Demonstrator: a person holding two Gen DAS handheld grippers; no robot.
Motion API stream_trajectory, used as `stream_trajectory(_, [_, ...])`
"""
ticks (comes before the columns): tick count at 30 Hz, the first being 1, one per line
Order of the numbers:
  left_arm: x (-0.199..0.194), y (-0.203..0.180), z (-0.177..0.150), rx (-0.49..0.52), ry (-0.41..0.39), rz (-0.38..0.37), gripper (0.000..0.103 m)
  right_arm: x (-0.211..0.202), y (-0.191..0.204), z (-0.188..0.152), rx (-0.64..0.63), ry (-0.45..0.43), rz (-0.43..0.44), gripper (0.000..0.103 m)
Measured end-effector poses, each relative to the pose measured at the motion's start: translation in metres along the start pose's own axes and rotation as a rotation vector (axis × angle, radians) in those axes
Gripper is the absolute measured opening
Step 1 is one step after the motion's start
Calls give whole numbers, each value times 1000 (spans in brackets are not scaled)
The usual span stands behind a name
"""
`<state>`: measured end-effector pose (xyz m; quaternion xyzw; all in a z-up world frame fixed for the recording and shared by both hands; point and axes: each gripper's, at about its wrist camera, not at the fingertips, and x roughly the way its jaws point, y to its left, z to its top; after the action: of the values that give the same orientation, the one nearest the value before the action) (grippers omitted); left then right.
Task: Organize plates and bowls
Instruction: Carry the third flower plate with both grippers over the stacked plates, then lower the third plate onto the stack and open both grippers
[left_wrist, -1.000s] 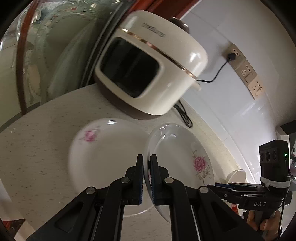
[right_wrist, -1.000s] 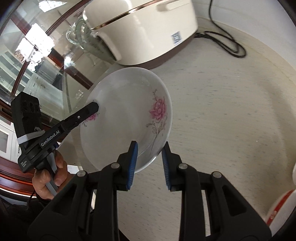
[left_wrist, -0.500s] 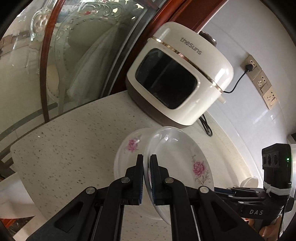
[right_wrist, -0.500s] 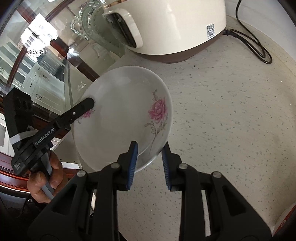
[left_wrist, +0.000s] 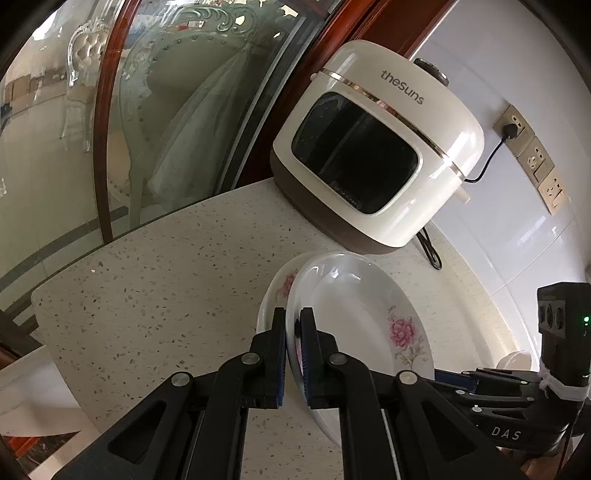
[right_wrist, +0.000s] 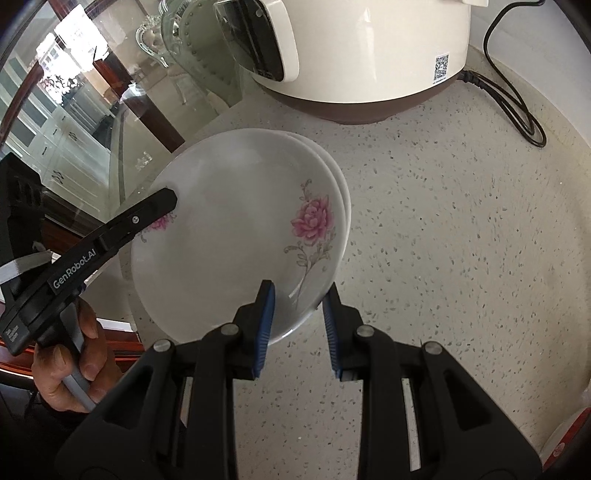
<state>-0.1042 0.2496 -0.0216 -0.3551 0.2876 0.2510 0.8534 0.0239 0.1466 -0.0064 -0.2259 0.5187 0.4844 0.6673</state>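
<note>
Item: upper plate (right_wrist: 229, 236), white, pink flower print near its rim. Held above a second plate (left_wrist: 280, 284) of the same pattern, which lies on the speckled surface (right_wrist: 443, 229) just in front of the rice cooker (left_wrist: 373, 147). Only a thin crescent of the lower plate shows past the upper one in either view; the two are almost in register. Whether they already touch cannot be told.

Left tool (left_wrist: 293, 332): fingers together, clamped on the near rim of the upper plate. In the right wrist view its arm reaches in from the left to the plate's far edge, with a hand (right_wrist: 70, 365) on the grip.

Right tool (right_wrist: 299, 306): fingers part-way apart, straddling the opposite rim. The inner pad lies over the plate's well, the outer pad outside the edge; whether both pads press on the rim cannot be told.

Other contents: black power cord (right_wrist: 517, 103) trailing from the cooker; wall sockets (left_wrist: 532, 158); glass partition to the left.

Step in hand, as judged: stacking, with the upper plate being set onto the lower one. Stack not yet released.

Next move calls for: settling the plate level into the lower well, then parting both tools and drawing them back along the rim line without dragging the stack toward the surface edge.
</note>
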Motion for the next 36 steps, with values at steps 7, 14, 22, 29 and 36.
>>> stream_trajectory(7, [3,-9,-5,52,-18,61,9,-3,8,-2,-27,-31,-67,34])
stream_trajectory(14, [2,-22,-10,159,-70,146,12,-2,14,-7,-12,-100,-107,35])
stream_trajectory(22, [1,-27,-18,236,-123,237,15,4,26,-16,-21,-200,-173,38])
stream_trajectory(29, [3,-27,-19,258,-137,247,15,8,35,-24,-39,-257,-229,43])
stream_trajectory(36, [12,-34,-29,305,-135,303,22,11,38,-27,-26,-308,-242,48])
